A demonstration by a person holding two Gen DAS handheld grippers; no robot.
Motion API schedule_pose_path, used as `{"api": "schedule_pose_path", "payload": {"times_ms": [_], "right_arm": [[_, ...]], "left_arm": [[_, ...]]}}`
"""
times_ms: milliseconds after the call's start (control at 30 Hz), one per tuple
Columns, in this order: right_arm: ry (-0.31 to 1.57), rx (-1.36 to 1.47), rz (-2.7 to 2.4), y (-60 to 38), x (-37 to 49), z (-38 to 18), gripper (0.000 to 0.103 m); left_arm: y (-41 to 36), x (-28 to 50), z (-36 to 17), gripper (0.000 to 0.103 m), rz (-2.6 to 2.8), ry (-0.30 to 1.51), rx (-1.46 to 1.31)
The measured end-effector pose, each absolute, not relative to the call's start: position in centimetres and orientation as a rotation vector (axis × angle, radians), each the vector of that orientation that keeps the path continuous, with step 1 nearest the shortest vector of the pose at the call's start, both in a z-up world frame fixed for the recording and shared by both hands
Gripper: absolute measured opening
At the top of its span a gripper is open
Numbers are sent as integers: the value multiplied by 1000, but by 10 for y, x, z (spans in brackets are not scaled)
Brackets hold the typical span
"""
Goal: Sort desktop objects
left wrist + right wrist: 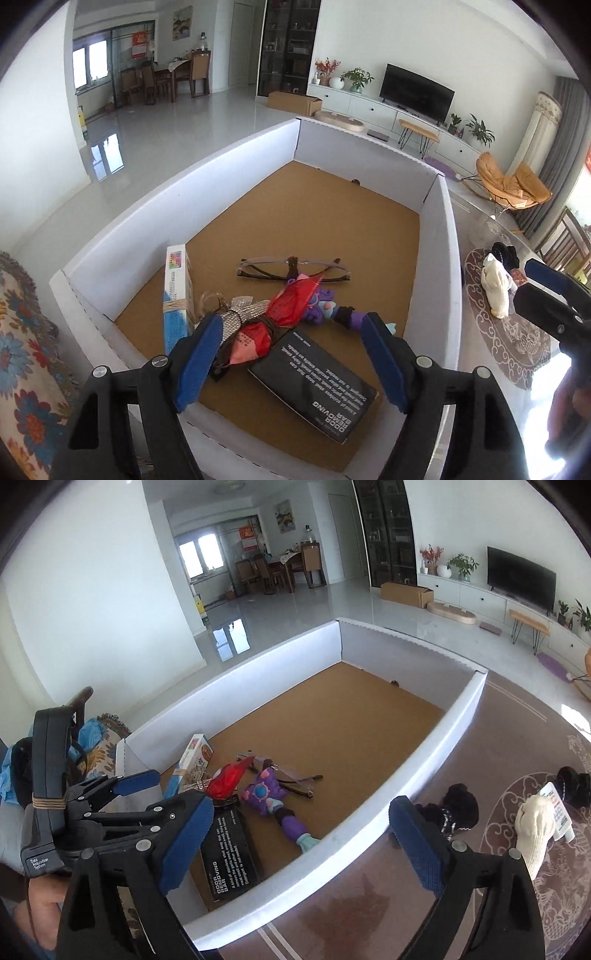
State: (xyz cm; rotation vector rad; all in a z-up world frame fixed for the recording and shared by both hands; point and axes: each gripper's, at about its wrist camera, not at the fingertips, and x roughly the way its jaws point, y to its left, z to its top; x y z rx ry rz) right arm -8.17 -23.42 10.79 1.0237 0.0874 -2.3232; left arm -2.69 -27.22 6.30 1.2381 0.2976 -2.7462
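A white cardboard box (122,243) with a brown floor holds folded glasses (291,267), a blue-and-white carton (177,295), a red packet (291,302) tied to a sparkly bow, a purple toy (325,310) and a black soap box (317,384). My left gripper (291,362) hangs open over the box's near end, the red packet lying below between its blue pads (199,358). My right gripper (303,838) is open over the box's right wall (436,753), nothing in it. To its right lie a white glove (535,827) and black scrunchies (458,805).
A round patterned mat (517,339) lies on the table right of the box, bearing the glove, a white tube (557,808) and another black scrunchie (572,786). A floral cloth (22,332) lies left of the box. The box's far half is bare.
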Motion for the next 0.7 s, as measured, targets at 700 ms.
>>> {"api": "schedule_pose_path", "payload": {"times_ms": [700], "right_arm": [[-70,1483,-2893,124,18,-22,103]], "left_arm": [[6,-45,-22,95,-2964,-168,1671]]}}
